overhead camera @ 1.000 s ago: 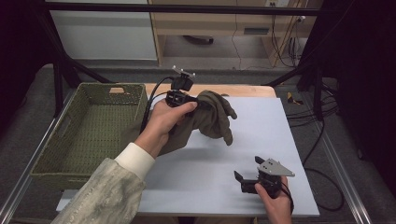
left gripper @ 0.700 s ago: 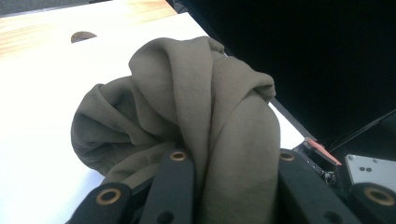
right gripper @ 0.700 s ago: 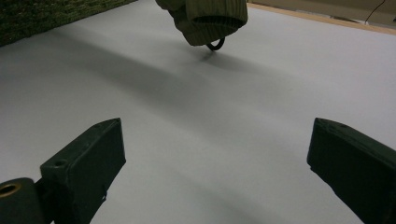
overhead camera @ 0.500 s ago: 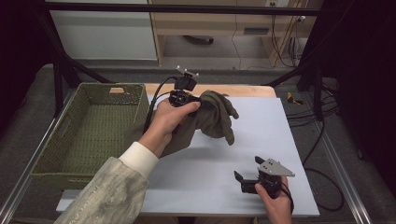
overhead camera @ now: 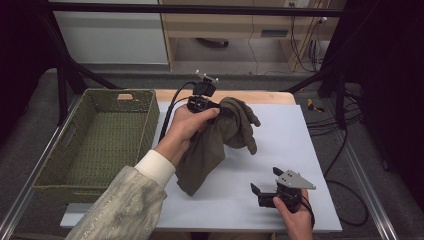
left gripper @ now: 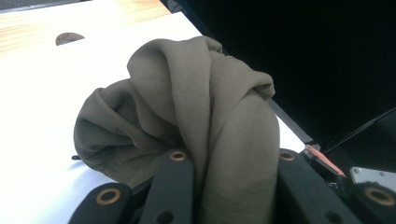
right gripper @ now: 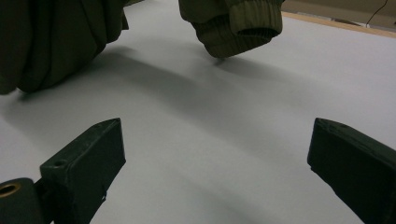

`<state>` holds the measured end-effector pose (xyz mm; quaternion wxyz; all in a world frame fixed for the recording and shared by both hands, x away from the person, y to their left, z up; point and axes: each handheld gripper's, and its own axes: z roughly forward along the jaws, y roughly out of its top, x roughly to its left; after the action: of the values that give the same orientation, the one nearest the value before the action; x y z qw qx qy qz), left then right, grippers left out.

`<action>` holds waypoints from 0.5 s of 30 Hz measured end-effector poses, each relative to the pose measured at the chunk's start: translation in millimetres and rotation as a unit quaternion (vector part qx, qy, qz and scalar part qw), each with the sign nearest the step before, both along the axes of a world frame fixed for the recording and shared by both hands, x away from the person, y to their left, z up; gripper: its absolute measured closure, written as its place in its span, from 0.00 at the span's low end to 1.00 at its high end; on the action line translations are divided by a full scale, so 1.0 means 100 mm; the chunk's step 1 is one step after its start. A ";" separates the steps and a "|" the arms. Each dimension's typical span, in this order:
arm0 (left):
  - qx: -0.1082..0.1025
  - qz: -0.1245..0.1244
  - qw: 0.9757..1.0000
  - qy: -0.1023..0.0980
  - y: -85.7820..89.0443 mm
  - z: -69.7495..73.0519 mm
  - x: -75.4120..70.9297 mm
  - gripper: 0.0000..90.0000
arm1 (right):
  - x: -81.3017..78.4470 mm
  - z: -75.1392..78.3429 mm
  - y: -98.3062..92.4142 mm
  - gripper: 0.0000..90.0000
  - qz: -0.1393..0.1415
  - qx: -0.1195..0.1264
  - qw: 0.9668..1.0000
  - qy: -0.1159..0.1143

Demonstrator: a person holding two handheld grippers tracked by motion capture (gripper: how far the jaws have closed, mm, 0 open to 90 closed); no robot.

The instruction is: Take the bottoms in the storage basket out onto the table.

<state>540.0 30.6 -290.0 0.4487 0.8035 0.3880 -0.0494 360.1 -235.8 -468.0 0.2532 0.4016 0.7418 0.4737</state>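
the left gripper (overhead camera: 212,106) is clenched on a bunched fold of the olive garment (overhead camera: 220,137), holding it up over the far middle of the white mat (overhead camera: 300,150). in the left gripper view the cloth (left gripper: 196,116) is wedged thick between the two black jaws, gathered into a twisted ridge, which suggests the pinch was taken at a crumpled spot so that the whole piece lifts at once. most of the fabric hangs down and toward the near side, its lower end trailing to the mat just right of the person's left sleeve (overhead camera: 125,205); a ribbed cuff (right gripper: 243,25) dangles just clear of the surface in the right gripper view.

the right gripper (overhead camera: 265,192) rests low at the near right of the mat, well apart from the garment, its jaws spread wide with nothing between them and pointed toward the hanging cloth. it looks parked, ready to catch a loose end if needed.

the green woven basket (overhead camera: 60,165) sits to the left of the mat. lifting the garment this high is probably meant to clear the basket's rim for a drop inside, though the trailing end could drag.
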 end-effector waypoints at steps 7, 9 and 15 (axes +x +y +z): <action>0.001 0.001 1.000 0.001 0.01 -0.02 0.02 0.86 | 0.00 0.00 0.00 0.05 0.000 0.001 1.000 0.000; 0.004 0.001 1.000 -0.001 0.01 -0.02 0.02 0.86 | 0.00 0.00 0.00 0.05 0.000 0.001 1.000 0.001; 0.017 0.000 1.000 -0.005 0.02 -0.04 0.02 0.86 | 0.00 0.00 0.00 0.05 0.001 0.001 1.000 0.001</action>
<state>542.2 32.4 -294.0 0.4371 0.8113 0.3863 -0.0389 360.4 -235.4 -468.3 0.2514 0.4018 0.7417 0.4745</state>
